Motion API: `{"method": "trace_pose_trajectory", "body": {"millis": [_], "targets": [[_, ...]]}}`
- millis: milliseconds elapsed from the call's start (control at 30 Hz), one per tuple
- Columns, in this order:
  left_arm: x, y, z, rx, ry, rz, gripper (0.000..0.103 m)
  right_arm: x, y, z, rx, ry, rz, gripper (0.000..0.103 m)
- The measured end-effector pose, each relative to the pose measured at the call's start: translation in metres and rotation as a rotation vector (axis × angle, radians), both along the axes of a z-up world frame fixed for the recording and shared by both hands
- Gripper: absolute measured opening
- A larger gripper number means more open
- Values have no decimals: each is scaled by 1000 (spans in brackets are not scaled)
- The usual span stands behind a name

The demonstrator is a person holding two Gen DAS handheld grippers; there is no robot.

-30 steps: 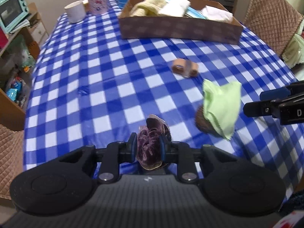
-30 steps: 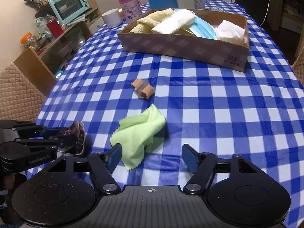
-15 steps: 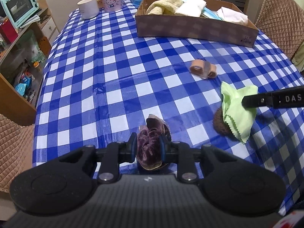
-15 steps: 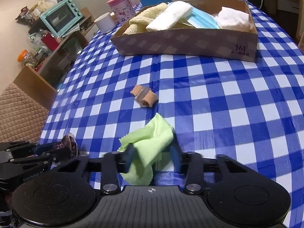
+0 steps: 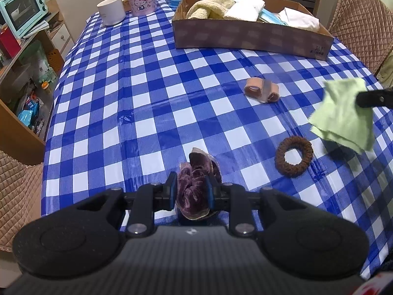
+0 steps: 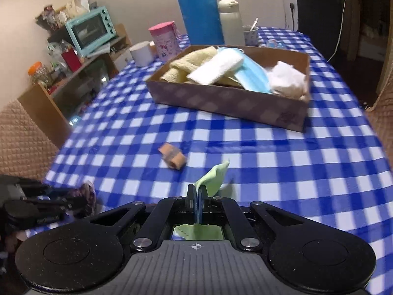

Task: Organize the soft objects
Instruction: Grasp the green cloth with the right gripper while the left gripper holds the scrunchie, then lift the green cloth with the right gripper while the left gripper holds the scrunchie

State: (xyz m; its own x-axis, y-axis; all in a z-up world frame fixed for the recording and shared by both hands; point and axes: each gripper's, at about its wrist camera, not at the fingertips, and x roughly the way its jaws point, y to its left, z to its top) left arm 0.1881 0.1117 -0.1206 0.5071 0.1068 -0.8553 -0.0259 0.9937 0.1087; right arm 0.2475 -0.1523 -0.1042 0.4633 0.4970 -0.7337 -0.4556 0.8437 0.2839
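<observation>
My left gripper (image 5: 191, 189) is shut on a purple velvet scrunchie (image 5: 196, 186), low over the near part of the checked table. My right gripper (image 6: 197, 202) is shut on a light green cloth (image 6: 214, 179); in the left wrist view the green cloth (image 5: 343, 115) hangs clear of the table at the right. Under where it lay, a brown scrunchie (image 5: 293, 156) rests flat on the tablecloth. A tan elastic band roll (image 5: 261, 90) lies mid-table. The cardboard box (image 6: 221, 98) at the far side holds towels, a blue face mask and a white cloth.
Behind the box stand a blue thermos (image 6: 199, 9), a white flask (image 6: 229, 22), a pink tin (image 6: 165, 40) and a white mug (image 6: 141, 52). Quilted chairs (image 5: 363, 22) flank the table. A shelf with a teal toaster oven (image 6: 91, 29) is at the left.
My right gripper closed on the green cloth and lifted it off the table, uncovering the brown scrunchie. My left gripper stayed shut on the purple scrunchie, hardly moving.
</observation>
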Motion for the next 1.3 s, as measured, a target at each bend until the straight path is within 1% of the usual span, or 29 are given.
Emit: {"method": "trace_pose_trajectory", "body": {"millis": [67,133,167,233,300,367,400,433,467,500,533,633,733,867,1000,1067,1100,1133,1167,1233,1300], "targets": [[1,0,0,-1,-1,-4,23,-2,-4,-2,-47,3,3,1],[2,-1,0,-2,0,-8,23,0,-7,-8,-66,19,-10,2],[3,-2,-1,-4,1,-11,23,1,-9,-12,-56,24,-16,2],[4,-3,-2,-4,4,-15,23,4,-12,-22,4,46,-25,2],[5,-4,-3,-7,10,-18,23,10,-14,-33,26,106,-50,3],[6,-4,-4,-8,17,-18,23,15,-12,-45,17,170,-53,5],[6,-4,-5,-10,19,-16,23,15,-11,-50,8,182,-54,10],[6,-4,-5,-12,22,-15,23,15,-11,-52,0,183,-53,17],[6,-3,-6,-14,24,-13,23,14,-11,-54,-11,181,-52,23],[6,-3,-7,-15,27,-10,23,15,-11,-55,-20,179,-58,34],[6,-2,-7,-17,30,-7,23,15,-12,-55,-26,172,-69,44],[8,-1,-9,-22,37,0,23,18,-14,-56,-27,151,-90,49],[10,-1,-10,-23,39,0,23,25,-14,-61,-38,140,-103,51],[12,-1,-11,-23,40,-1,23,31,-12,-65,-33,115,-101,51],[16,-1,-13,-25,46,1,23,29,-7,-65,-41,84,-67,51],[18,-1,-14,-26,45,2,23,26,-4,-65,-42,71,-41,43],[18,-1,-14,-25,45,2,23,24,-3,-66,-44,67,-33,35],[18,-1,-14,-25,45,3,23,24,-2,-66,-49,63,-28,29],[18,-1,-14,-25,45,2,23,23,-1,-66,-55,59,-25,27],[19,-1,-14,-23,45,1,23,23,-1,-66,-59,61,-17,18],[20,-1,-14,-24,44,2,23,24,-1,-66,-52,72,-11,13]]}}
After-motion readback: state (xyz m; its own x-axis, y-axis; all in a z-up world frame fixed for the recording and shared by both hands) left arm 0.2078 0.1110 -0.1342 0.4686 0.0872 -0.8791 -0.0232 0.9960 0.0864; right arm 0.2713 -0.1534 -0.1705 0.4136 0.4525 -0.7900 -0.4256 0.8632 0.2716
